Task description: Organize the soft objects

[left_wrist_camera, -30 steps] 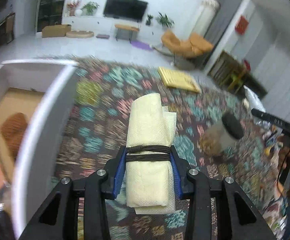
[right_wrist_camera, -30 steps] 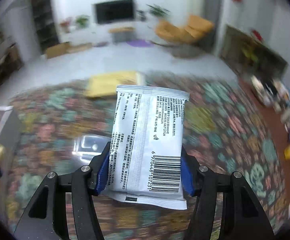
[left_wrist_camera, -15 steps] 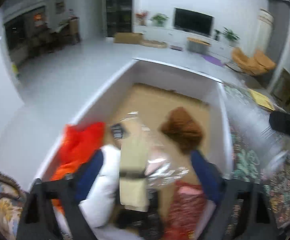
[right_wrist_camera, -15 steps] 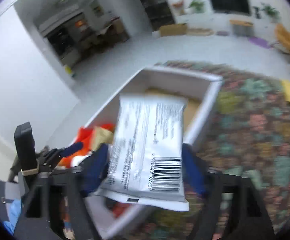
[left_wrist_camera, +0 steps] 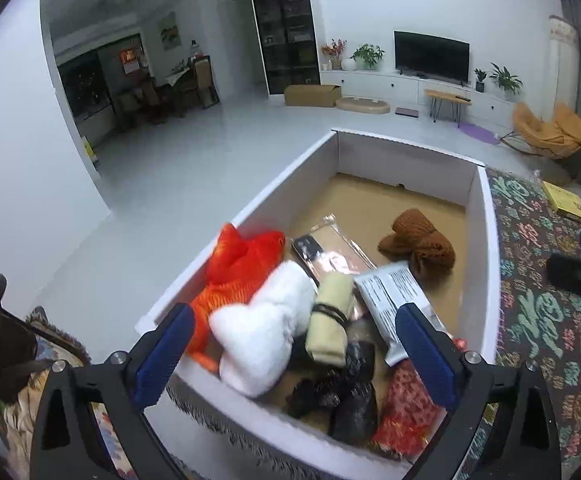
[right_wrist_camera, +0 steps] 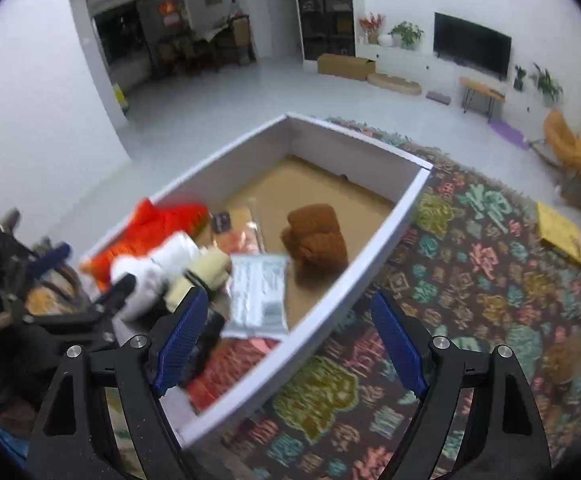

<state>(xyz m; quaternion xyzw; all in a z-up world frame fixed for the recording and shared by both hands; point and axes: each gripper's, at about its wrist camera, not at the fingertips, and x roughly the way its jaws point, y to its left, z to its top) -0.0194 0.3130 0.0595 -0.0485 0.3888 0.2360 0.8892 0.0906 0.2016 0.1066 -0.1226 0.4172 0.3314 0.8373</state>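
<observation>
Blue-padded grippers (left_wrist_camera: 294,352) (right_wrist_camera: 290,340) wide apart, empty

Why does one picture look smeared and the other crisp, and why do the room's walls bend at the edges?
In the left wrist view the white box and the brown knitted item are sharp. In the right wrist view the silver packet and white plush are smeared, which looks like motion blur. Both views have bowed walls and dark rounded corners, typical of a fisheye lens. The light is soft and even, with no harsh glare.

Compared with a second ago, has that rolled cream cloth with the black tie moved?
Yes. The rolled cream cloth has left the left gripper, now open, and lies in the white box beside the white plush.
</observation>
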